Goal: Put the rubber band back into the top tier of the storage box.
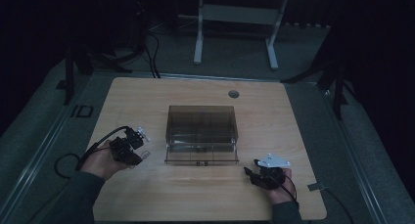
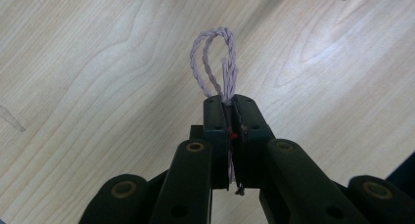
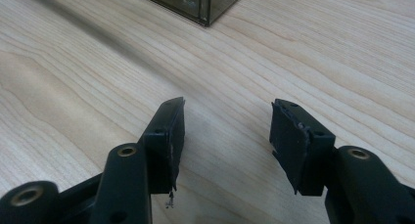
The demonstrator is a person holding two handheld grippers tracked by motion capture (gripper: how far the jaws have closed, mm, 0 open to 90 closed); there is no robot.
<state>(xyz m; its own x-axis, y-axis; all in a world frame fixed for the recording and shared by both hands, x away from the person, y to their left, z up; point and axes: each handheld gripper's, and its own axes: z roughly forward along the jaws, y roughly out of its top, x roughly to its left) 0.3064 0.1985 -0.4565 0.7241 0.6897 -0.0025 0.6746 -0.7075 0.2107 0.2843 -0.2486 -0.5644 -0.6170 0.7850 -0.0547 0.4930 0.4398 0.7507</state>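
Left tool (image 2: 229,104) is clenched on a twisted lilac cord (image 2: 215,62), lifted off the counter (image 1: 147,194) left of the smoked box (image 1: 201,133); stowing it probably remains; right tool (image 3: 227,136) gapes empty

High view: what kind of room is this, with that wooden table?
Probably a lab or workshop set up for recording. The wooden table holds just one clear box, cables trail over grey carpet, and a desk frame stands in the dark behind.

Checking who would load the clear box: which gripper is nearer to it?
Left. The left gripper sits just off the clear box's left side; the right gripper lies beyond its front right corner.
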